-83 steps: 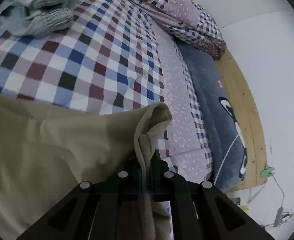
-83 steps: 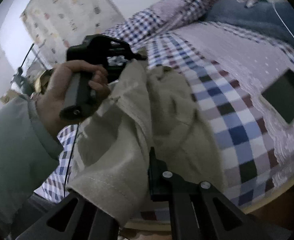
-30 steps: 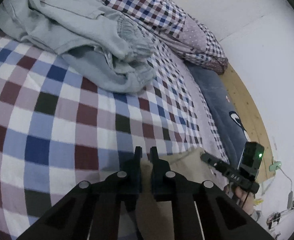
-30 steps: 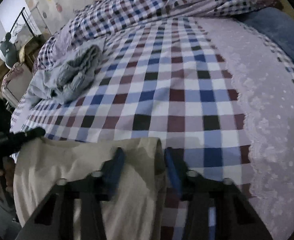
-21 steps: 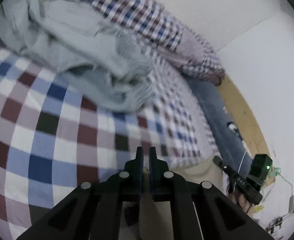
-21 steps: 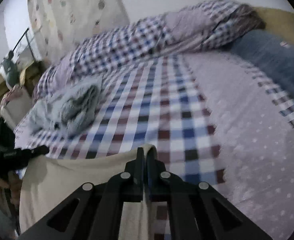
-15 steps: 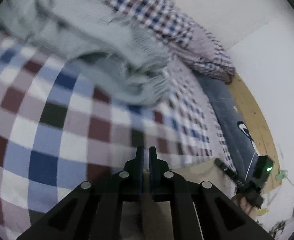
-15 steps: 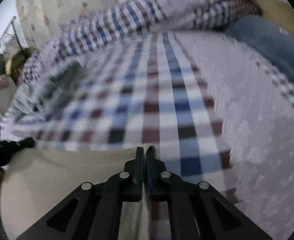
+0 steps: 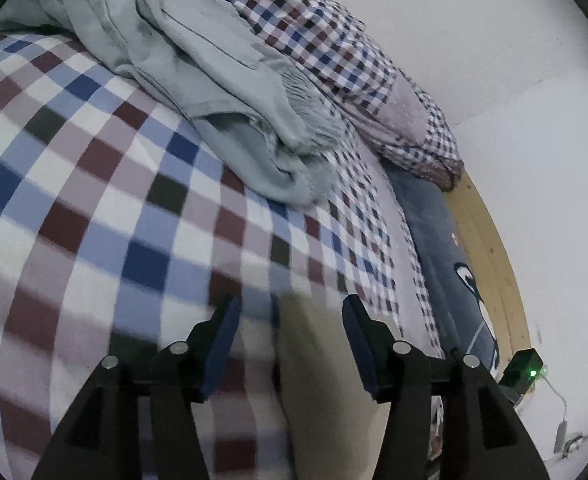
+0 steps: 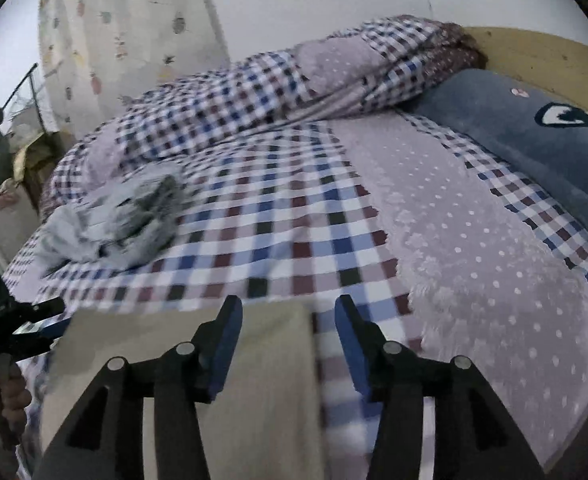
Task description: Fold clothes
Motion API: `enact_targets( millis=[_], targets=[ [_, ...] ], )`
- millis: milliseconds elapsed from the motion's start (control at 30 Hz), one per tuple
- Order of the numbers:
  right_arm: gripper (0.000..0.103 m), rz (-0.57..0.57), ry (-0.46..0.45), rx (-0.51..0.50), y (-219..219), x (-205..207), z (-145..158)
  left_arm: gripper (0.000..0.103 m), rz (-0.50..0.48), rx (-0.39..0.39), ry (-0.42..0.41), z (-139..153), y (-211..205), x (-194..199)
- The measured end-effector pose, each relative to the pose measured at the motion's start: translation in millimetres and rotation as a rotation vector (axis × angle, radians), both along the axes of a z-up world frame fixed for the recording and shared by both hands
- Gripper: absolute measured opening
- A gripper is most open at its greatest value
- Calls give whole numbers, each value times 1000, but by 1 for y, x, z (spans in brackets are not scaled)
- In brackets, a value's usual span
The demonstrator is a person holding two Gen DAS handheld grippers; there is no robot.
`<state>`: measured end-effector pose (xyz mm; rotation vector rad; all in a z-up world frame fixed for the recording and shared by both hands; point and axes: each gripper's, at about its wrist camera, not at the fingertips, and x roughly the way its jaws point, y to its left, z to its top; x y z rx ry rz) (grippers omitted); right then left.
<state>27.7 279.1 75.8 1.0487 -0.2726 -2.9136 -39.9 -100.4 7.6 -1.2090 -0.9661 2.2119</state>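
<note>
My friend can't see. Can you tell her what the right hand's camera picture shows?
The right gripper is open above a flat beige cloth lying near the edge of a checked bed. A crumpled grey garment lies further back on the left, and a blue pillow on the right.

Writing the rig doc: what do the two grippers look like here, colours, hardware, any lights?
Both the left gripper and the right gripper are black angular linkage frames with round silver fasteners at the joints and blue pads on the fingers. In the left wrist view, the right unit's black box shows a green light.
</note>
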Motion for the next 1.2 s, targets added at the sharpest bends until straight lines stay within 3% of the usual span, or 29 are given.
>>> enact_targets(
  millis=[233,367,433,500,567,667,767,967,1133,1200],
  targets=[
    [53,51,-5,-34,-39,39,-5,58,-14,-210,180,43,42,69],
    [53,67,-10,-45,-58,58,-9,58,-51,-287,261,63,72,113],
    [62,83,-3,-10,-64,68,-13,59,-69,-305,296,67,86,132],
    [78,99,4,38,-69,76,-18,60,-129,-361,305,62,108,143],
    [79,124,-9,90,-73,78,-27,60,-201,-441,310,52,130,154],
    [79,115,-92,108,-65,71,-44,60,-280,-622,293,33,153,159],
    [79,73,-99,46,-50,67,-42,60,-273,-615,294,37,153,159],
    [83,11,-15,-52,-23,39,-21,62,-182,-523,346,64,139,133],
    [83,4,-16,-87,-16,-2,-15,62,-150,-623,386,72,144,87],
    [83,21,-28,-89,-22,-20,-15,62,-144,-621,372,70,143,68]
  ],
)
